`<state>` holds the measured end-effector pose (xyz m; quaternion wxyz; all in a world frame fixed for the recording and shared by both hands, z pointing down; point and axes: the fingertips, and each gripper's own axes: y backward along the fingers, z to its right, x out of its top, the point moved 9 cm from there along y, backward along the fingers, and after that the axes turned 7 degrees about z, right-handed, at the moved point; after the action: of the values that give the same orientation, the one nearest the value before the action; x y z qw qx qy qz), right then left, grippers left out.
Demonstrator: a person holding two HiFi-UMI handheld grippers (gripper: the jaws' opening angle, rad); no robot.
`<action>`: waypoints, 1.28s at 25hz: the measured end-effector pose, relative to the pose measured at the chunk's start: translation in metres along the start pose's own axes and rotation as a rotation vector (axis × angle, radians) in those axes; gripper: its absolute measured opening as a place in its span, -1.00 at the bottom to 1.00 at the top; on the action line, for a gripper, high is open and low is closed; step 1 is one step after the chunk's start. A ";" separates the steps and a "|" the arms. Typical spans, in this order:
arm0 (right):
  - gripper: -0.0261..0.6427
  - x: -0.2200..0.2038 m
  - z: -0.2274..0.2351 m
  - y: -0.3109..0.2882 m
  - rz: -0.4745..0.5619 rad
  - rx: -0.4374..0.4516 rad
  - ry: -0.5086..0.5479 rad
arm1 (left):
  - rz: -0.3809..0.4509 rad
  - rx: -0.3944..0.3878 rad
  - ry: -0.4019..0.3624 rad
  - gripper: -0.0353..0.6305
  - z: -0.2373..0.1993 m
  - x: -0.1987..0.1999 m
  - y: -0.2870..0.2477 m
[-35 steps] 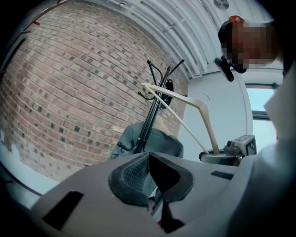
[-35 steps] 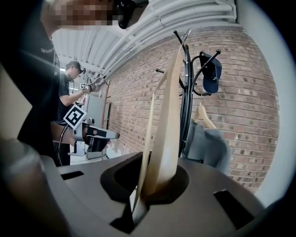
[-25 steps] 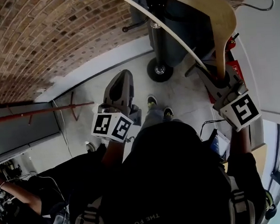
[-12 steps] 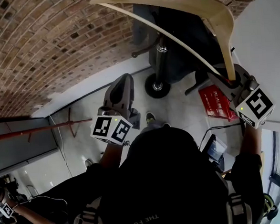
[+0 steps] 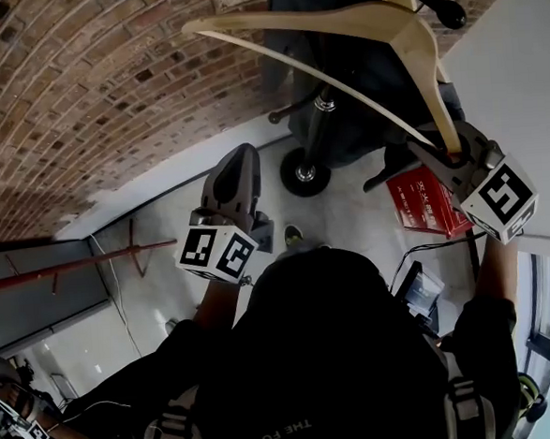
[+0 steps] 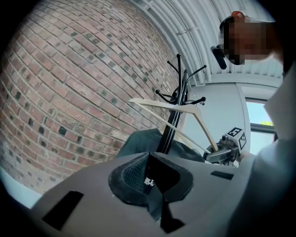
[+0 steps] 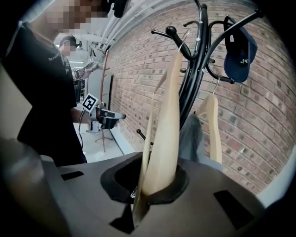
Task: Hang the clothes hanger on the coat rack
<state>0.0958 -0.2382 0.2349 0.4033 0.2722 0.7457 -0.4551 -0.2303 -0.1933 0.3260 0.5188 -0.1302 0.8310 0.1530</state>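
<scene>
The left tongs (image 6: 149,162) are closed together on nothing. Beside them, the right tongs (image 7: 150,187) are clamped on one end of the wooden clothes hanger (image 7: 167,120). The hanger rises from that grip, held in the air with its wire hook close to the black pegs of the coat rack (image 7: 196,78); whether the hook touches a peg cannot be told. On the rack hang a second wooden hanger (image 7: 213,125) and a blue cap (image 7: 238,53), with the brick wall (image 7: 138,60) behind.
</scene>
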 end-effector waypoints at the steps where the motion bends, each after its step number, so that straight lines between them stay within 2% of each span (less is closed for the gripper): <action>1: -0.82 -0.001 0.001 -0.001 -0.010 -0.006 -0.001 | 0.002 -0.005 0.002 -0.83 -0.001 0.000 0.000; 12: -0.82 -0.010 0.007 -0.013 -0.141 -0.053 -0.031 | 0.020 -0.015 0.015 -0.83 -0.006 0.000 0.007; 17: -0.82 -0.016 0.009 -0.020 -0.181 -0.052 -0.018 | 0.021 0.005 0.013 -0.83 -0.009 0.004 0.012; 25: -0.82 -0.021 0.013 -0.028 -0.168 -0.039 -0.035 | 0.027 0.015 0.002 -0.83 -0.013 0.005 0.016; 32: -0.81 -0.024 0.015 -0.031 -0.145 -0.084 -0.041 | 0.025 0.022 0.000 -0.83 -0.013 0.005 0.016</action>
<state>0.0901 -0.2662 0.2657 0.3956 0.1910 0.7733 -0.4571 -0.2491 -0.1838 0.3287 0.5184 -0.1139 0.8341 0.1502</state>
